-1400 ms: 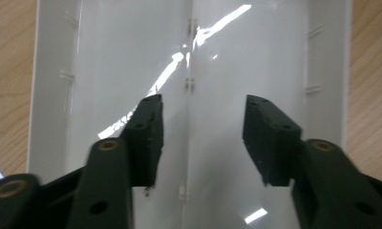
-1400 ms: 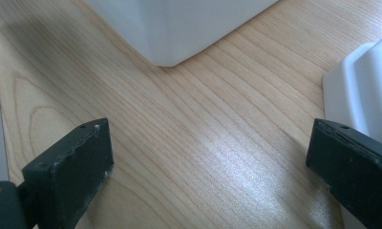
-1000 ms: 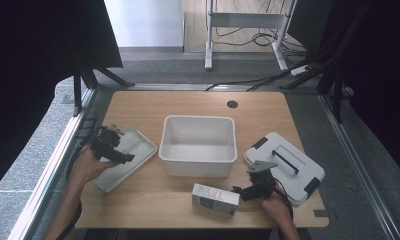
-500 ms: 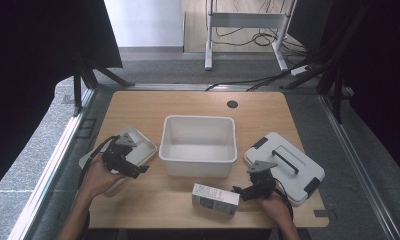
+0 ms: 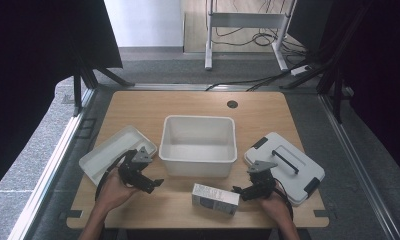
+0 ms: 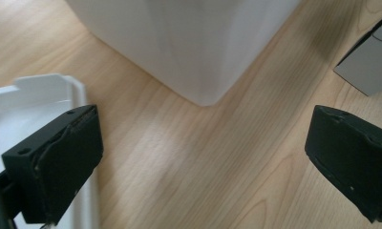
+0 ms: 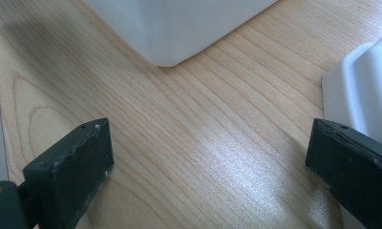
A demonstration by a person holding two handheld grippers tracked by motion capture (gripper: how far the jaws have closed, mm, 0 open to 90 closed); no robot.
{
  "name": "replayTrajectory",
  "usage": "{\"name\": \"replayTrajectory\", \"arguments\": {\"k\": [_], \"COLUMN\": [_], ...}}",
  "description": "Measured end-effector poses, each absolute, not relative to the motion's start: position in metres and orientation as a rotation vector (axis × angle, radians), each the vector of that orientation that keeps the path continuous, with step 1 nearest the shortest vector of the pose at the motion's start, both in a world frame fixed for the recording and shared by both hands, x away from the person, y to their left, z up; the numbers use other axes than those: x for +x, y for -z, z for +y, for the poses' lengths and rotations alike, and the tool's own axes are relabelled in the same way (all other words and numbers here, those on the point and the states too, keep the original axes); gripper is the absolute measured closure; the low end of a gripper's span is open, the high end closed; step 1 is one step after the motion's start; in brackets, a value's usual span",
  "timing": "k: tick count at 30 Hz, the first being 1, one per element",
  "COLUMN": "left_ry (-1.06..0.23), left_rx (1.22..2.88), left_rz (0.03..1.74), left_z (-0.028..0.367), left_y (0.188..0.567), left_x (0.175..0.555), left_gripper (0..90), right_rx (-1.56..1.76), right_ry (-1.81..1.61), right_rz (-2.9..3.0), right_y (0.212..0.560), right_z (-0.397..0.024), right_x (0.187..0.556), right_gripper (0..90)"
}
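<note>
- Two grippers low over a wooden table (image 5: 138,107); white plastic bin (image 5: 198,145) sits mid-table between them, blocking a straight path across.
- White lid with black handle (image 5: 284,162) lies at the right edge, just beside the right gripper (image 5: 240,190).
- Small grey-white carton (image 5: 215,198) lies flat at the front edge, left of the right gripper, near it; print too small to read.
- Shallow white tray (image 5: 108,152) lies at the left, empty, tilted diagonally.
- Left gripper (image 5: 149,182) beside the tray's near end, jaws just opened wide, nothing between them.
- Right gripper jaws wide apart, holding nothing.
</note>
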State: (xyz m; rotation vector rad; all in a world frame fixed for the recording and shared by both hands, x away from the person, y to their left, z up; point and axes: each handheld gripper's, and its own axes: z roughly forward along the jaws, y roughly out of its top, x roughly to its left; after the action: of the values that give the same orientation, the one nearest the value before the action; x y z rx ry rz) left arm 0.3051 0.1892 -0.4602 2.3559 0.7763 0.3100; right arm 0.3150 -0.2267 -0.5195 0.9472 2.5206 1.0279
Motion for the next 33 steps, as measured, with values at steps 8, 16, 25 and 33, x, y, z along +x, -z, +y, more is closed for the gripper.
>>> {"name": "replayTrajectory", "arguments": {"k": [8,16,25,33], "left_ry": [-0.305,-0.297,-0.256,-0.255], "left_rx": [2.38,2.37,2.305,2.302], "left_rz": [0.744,0.777,0.786,0.79], "left_z": [0.175,0.175,0.179,0.179], "left_y": [0.488,0.509,0.521,0.522], "left_x": [0.298,0.296,0.295,0.295], "left_gripper": [0.0,0.0,0.0,0.0], "right_rx": [0.962,0.963,0.961,0.929], "right_ry": [-1.023,-1.022,-1.028,-1.006], "right_rz": [2.511,2.512,2.525,2.556], "right_y": [0.52,0.52,0.519,0.506], "right_z": [-0.227,-0.227,-0.228,-0.235], "right_x": [0.315,0.315,0.314,0.307], "right_gripper": [1.2,1.1,0.0,0.3]}}
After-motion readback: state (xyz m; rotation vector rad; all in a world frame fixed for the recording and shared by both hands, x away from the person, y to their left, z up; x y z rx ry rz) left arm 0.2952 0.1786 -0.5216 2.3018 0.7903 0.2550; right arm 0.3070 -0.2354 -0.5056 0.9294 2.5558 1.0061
